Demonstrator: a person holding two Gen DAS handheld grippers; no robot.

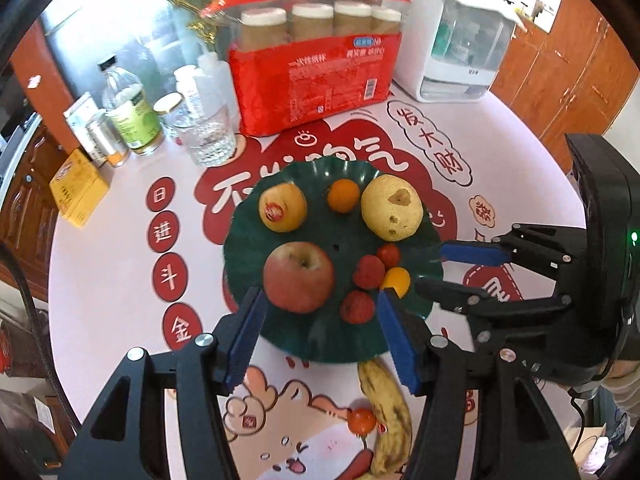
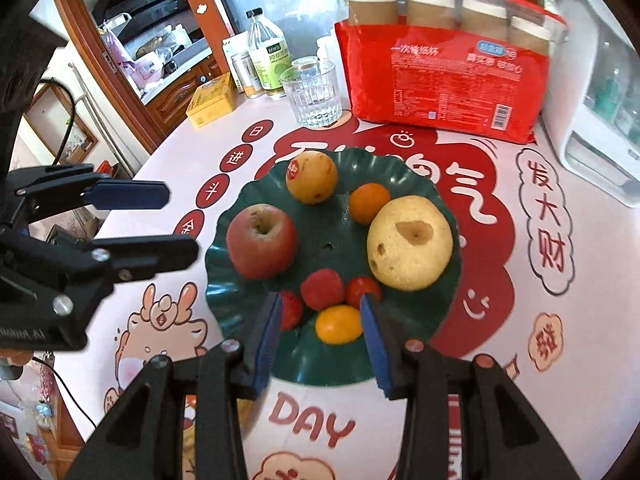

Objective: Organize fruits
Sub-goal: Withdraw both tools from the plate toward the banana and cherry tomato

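A dark green plate (image 1: 320, 340) (image 2: 332, 368) holds a red apple (image 1: 298, 276) (image 2: 262, 240), a yellow pear with a sticker (image 1: 282, 208) (image 2: 312, 176), a large pale pear (image 1: 392, 206) (image 2: 410, 242), an orange (image 1: 343, 196) (image 2: 369, 202), three small red fruits (image 1: 368, 272) (image 2: 322, 289) and a small yellow fruit (image 1: 396, 280) (image 2: 338, 324). A banana (image 1: 386, 408) and a small red-orange fruit (image 1: 362, 420) lie on the table near the plate's front edge. My left gripper (image 1: 318, 312) (image 2: 180, 222) hovers open and empty above the plate's front. At the plate's right side my right gripper (image 2: 320, 308) (image 1: 432, 270) is open and holds nothing.
Behind the plate stand a red pack of paper cups (image 1: 316, 76) (image 2: 444, 76), a drinking glass (image 1: 210, 136) (image 2: 312, 94), bottles and jars (image 1: 132, 112), a yellow box (image 1: 78, 192) (image 2: 212, 100) and a white appliance (image 1: 452, 40). Wooden cabinets surround the round table.
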